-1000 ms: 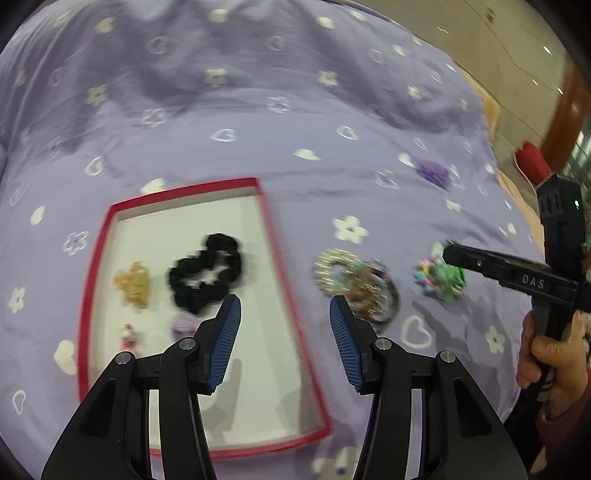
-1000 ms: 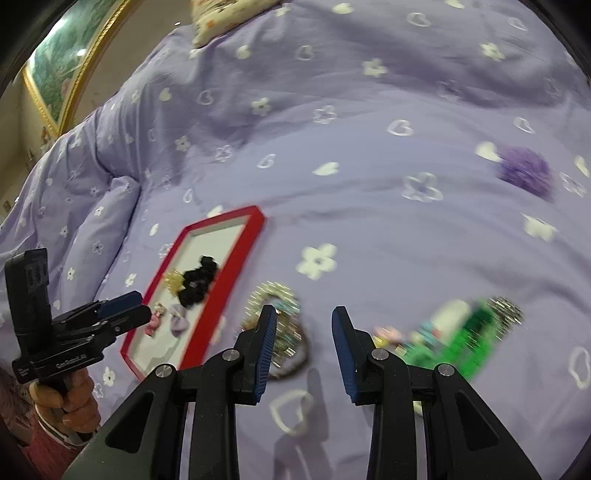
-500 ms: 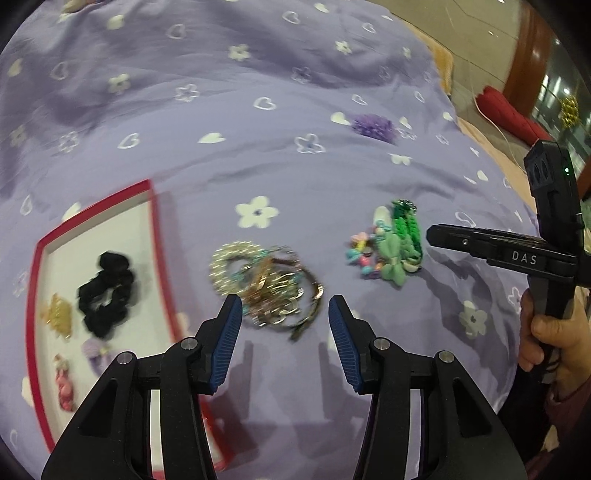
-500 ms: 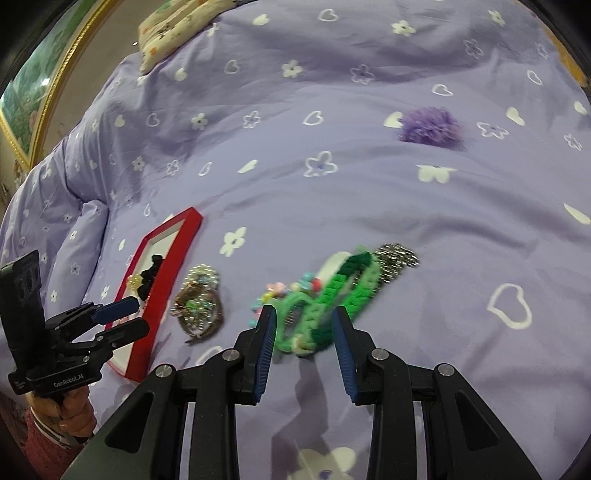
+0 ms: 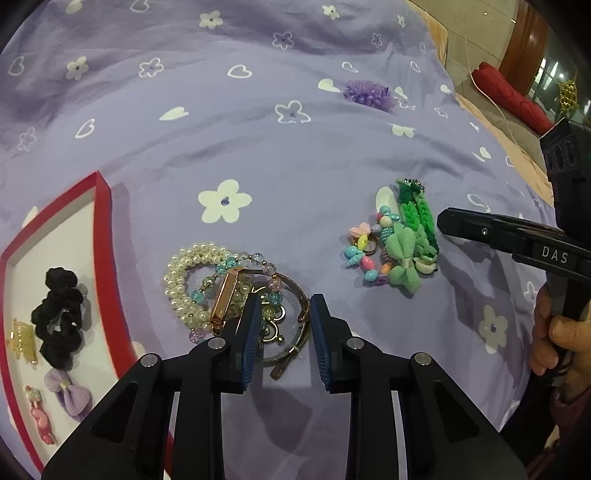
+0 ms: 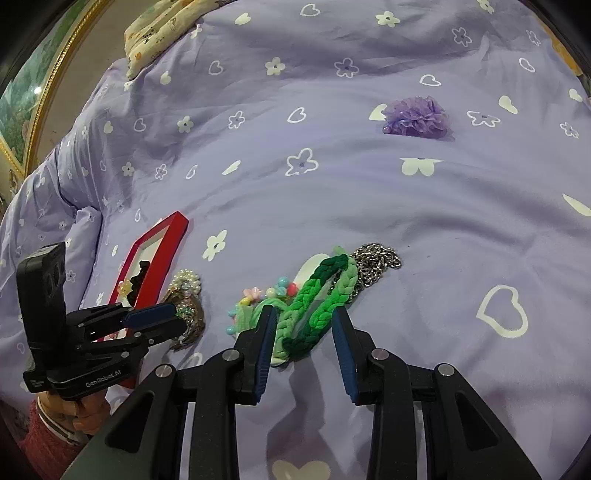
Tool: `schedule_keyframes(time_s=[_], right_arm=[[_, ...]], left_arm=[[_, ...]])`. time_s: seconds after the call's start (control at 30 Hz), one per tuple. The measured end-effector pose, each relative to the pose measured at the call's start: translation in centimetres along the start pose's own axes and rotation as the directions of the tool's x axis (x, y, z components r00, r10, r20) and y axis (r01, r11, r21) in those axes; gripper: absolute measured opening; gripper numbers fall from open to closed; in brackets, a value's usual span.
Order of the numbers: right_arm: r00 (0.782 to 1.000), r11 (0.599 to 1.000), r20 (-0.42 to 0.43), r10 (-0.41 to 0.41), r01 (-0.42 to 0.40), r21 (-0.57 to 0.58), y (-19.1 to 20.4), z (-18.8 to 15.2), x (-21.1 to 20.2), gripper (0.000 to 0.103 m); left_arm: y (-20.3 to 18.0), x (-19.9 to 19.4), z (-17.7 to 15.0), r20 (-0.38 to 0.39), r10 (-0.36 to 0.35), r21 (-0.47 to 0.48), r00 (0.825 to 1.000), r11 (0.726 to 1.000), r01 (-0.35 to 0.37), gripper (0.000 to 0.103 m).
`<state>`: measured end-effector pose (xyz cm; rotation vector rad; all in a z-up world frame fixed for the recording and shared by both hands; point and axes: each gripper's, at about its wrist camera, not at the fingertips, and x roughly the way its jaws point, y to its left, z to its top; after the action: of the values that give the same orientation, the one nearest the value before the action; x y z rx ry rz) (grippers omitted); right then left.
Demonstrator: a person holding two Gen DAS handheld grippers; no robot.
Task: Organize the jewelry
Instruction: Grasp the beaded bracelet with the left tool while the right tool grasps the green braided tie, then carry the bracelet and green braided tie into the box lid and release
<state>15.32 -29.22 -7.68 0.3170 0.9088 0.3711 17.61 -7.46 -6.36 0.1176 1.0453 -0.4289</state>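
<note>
A pile of bracelets (image 5: pixel 225 291), with pearls, beads and gold bangles, lies on the purple bedsheet. My left gripper (image 5: pixel 282 321) is open, its fingers either side of a thin metal bangle (image 5: pixel 295 332) at the pile's near edge. A second pile holds a green braided band (image 6: pixel 317 299), a green bow (image 5: pixel 402 254), coloured beads (image 5: pixel 364 251) and a silver chain (image 6: pixel 376 260). My right gripper (image 6: pixel 303 332) is open, its jaws straddling the green band's near end. A red-rimmed white tray (image 5: pixel 105 206) at left holds a black scrunchie (image 5: pixel 59 314) and small clips.
A purple tulle hair flower (image 6: pixel 417 118) lies alone farther back on the sheet. A patterned pillow (image 6: pixel 162 26) sits at the bed's far left. The bed's right edge drops to a floor with a red cushion (image 5: pixel 509 96).
Both grippers have moved forward and down to their piles. The left one swung right from the tray to the bracelets and narrowed. The right one came to the green band.
</note>
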Motion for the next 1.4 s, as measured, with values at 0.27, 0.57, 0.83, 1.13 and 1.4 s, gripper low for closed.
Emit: schedule_keyframes(time_s=[0.27,0.57,0.83,1.13,1.4], right_arm=[[1.0,1.0,-0.013,-0.011,0.011,0.001,-0.4,0.4,1.1,0.034],[0.997,0.996,-0.024,-0.077,0.076,-0.038,-0.2,0.3,2.6,0.014],[0.998,0.997,0.037,-0.06,0.062,-0.051,0.6,0.5,0.3,0.01],[0.997,0.997,0.073,0.002,0.003,-0.072,2.9,0.8,-1.5,0.01],[0.996,0.993,0.073,0.054,-0.045,-0.113,5.9,0.7,-1.8,0.01]], left_arm=[[0.3,1.1,0.1,-0.015,-0.045,0.0,0.999,0.999,0.046,0.017],[0.0,0.7,0.1,0.009,-0.064,0.008,0.998,0.998,0.064,0.007],[0.7,-2.0,0.1,0.076,-0.048,-0.024,0.996,0.998,0.05,0.006],[1.9,-6.7,-0.3,0.171,-0.026,-0.077,0.985,0.996,0.04,0.006],[3.8,-10.1,-1.5,0.229,-0.008,-0.148,0.973,0.988,0.043,0.006]])
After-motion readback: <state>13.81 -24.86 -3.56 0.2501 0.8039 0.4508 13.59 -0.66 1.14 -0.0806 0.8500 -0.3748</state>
